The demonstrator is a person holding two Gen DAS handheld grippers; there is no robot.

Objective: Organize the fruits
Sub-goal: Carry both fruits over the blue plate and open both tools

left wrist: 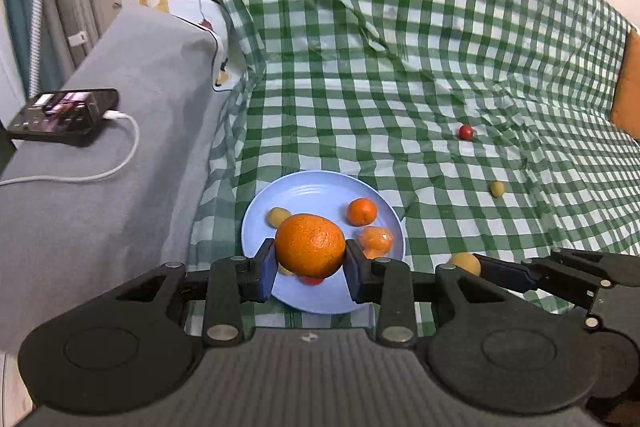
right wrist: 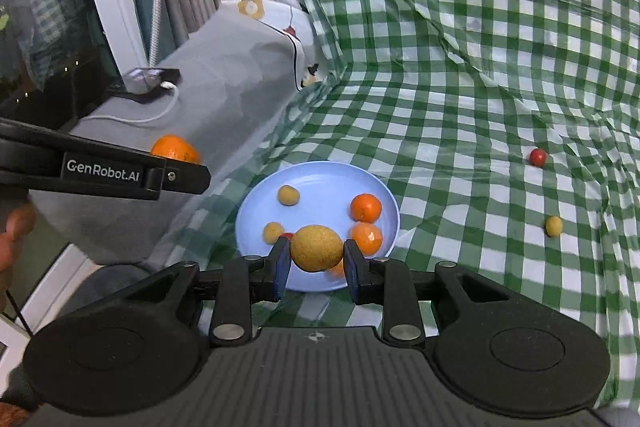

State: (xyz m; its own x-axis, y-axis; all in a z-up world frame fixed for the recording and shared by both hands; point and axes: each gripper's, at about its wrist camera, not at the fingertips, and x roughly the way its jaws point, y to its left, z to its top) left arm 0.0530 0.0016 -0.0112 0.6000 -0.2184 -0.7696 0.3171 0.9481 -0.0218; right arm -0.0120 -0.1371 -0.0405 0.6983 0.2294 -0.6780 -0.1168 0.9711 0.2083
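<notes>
Blue plate (right wrist: 280,175) on the checked cloth (right wrist: 460,107) already has about six fruits; the left tongs (left wrist: 310,265) grip a big orange (left wrist: 310,245) over it and the right tongs (right wrist: 317,263) clamp a yellow fruit (right wrist: 317,247). Further right, one red fruit (right wrist: 538,157) and one small yellow fruit (right wrist: 553,225) aren't collected yet, so it's mostly done I'd say.

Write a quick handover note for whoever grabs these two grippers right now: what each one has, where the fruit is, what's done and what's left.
Left gripper: shut on the large orange, above the blue plate.
Right gripper: shut on a yellow-brown fruit, also over the plate's near edge.
Done: two small oranges, two small yellow fruits and something red are on the plate.
Left: set down both held fruits, then likely collect the red fruit and small yellow fruit lying on the checked cloth.
</notes>
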